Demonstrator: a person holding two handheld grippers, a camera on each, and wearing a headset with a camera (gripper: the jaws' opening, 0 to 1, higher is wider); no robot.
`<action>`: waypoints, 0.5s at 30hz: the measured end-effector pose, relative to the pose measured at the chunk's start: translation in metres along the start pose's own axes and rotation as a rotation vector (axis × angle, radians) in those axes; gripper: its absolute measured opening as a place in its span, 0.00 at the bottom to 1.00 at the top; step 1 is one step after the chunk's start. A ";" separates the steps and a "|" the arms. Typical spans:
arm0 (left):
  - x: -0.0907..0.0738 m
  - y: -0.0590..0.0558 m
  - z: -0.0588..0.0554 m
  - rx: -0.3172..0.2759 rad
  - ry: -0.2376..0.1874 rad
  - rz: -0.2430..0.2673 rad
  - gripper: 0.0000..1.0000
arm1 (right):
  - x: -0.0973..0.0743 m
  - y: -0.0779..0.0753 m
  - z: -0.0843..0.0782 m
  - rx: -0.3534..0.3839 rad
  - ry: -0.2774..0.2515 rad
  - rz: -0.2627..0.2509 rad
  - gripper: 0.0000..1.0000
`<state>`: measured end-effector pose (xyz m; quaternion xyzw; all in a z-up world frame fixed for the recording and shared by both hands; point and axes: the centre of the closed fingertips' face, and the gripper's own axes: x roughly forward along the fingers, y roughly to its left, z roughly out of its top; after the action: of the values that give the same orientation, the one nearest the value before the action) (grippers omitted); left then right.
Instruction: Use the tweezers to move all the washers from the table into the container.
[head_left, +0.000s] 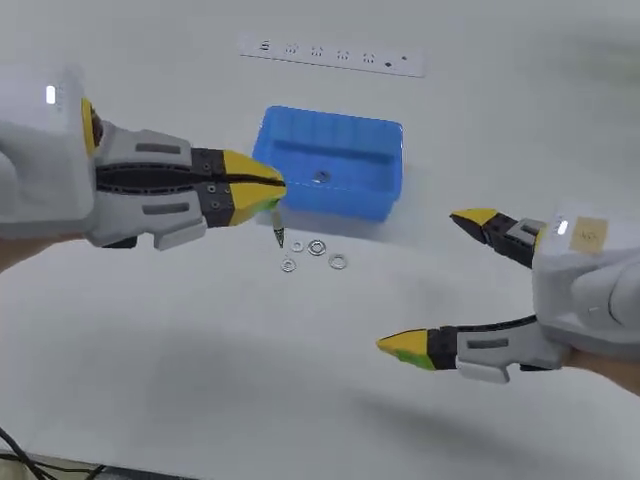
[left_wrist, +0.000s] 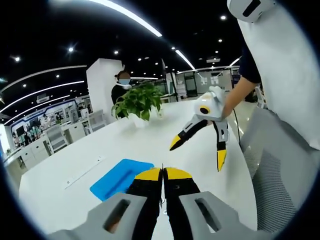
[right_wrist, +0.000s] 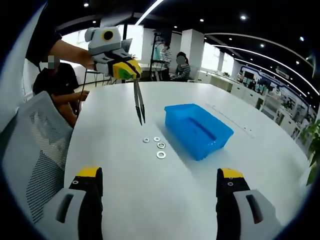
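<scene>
Several small metal washers (head_left: 317, 248) lie on the white table just in front of a blue container (head_left: 345, 190); one more washer (head_left: 321, 177) sits inside it. My left gripper (head_left: 278, 190) is shut on thin tweezers (head_left: 278, 233), which point down with their tips just above and left of the washers. The right gripper view shows those tweezers (right_wrist: 139, 106) hanging over the washers (right_wrist: 160, 145), beside the container (right_wrist: 197, 127). My right gripper (head_left: 425, 282) stands wide open to the right of the washers, holding nothing. Its jaws are far apart in its own view (right_wrist: 159, 175).
A white power strip (head_left: 330, 55) lies behind the container. A mesh chair (right_wrist: 35, 150) stands at the table's edge, with people seated further off. A potted plant (left_wrist: 140, 100) is at the far end of the table.
</scene>
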<state>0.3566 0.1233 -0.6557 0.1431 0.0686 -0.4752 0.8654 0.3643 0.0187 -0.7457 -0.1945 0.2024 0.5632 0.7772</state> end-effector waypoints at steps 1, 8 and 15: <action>0.000 0.000 -0.002 -0.005 0.003 0.005 0.04 | 0.000 0.002 -0.002 0.013 0.000 -0.001 0.97; 0.001 -0.003 -0.004 -0.010 -0.009 0.009 0.04 | -0.001 0.009 -0.013 0.024 0.023 0.008 1.00; 0.007 -0.003 -0.016 -0.044 -0.009 0.003 0.04 | 0.002 0.014 -0.009 0.061 -0.002 0.006 1.00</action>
<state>0.3579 0.1217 -0.6735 0.1222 0.0750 -0.4727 0.8695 0.3505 0.0197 -0.7549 -0.1694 0.2193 0.5592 0.7813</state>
